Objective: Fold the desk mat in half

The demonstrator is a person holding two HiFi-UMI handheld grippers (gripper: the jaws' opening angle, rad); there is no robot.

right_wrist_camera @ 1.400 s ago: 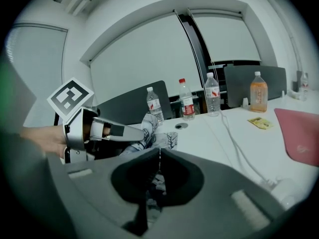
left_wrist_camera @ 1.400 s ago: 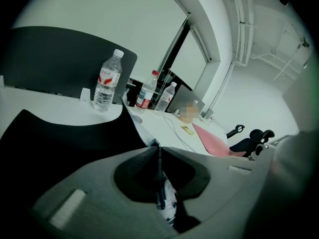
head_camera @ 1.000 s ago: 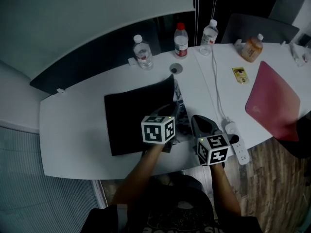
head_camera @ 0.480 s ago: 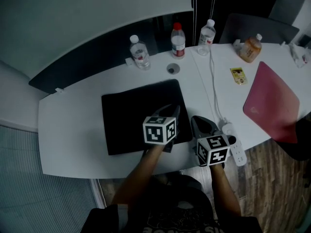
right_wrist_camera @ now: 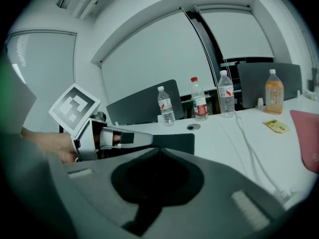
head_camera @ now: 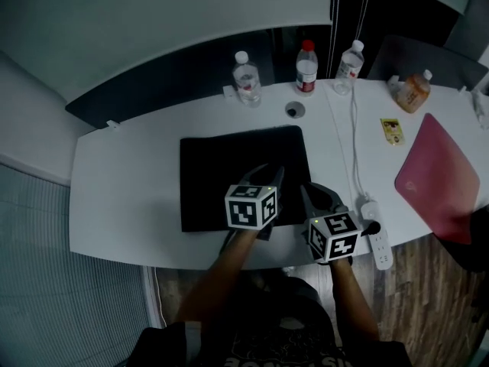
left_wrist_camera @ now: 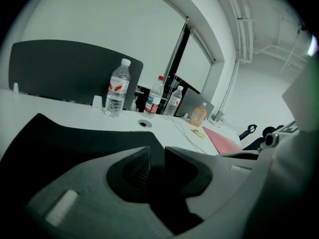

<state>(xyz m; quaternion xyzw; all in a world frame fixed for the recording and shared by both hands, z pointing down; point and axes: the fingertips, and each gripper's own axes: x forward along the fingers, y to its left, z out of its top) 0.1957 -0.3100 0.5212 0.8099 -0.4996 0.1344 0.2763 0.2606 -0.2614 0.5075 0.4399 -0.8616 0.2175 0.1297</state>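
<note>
The black desk mat [head_camera: 229, 176] lies flat on the white table [head_camera: 122, 197], a dark rectangle left of the middle. My left gripper [head_camera: 275, 176] hovers over the mat's near right part. Its jaws are opening: the left gripper view shows a narrow gap [left_wrist_camera: 157, 156] with only the mat's surface [left_wrist_camera: 75, 133] behind it and nothing pinched. My right gripper [head_camera: 310, 191] is just right of the mat's near right corner, jaws shut [right_wrist_camera: 159, 151] and empty. In the right gripper view the left gripper [right_wrist_camera: 148, 139] reaches over the mat [right_wrist_camera: 177, 142].
Three water bottles [head_camera: 246, 79] [head_camera: 306, 67] [head_camera: 351, 60] and an orange drink bottle [head_camera: 415, 90] stand along the far edge. A white cable [head_camera: 353, 128] runs to a power strip [head_camera: 378, 239]. A pink pad [head_camera: 439, 178] and a small card [head_camera: 393, 131] lie at the right.
One second ago the mat's right edge stood lifted by the left gripper, showing a patterned underside; it has dropped flat. Both grippers stay near the mat's near right corner.
</note>
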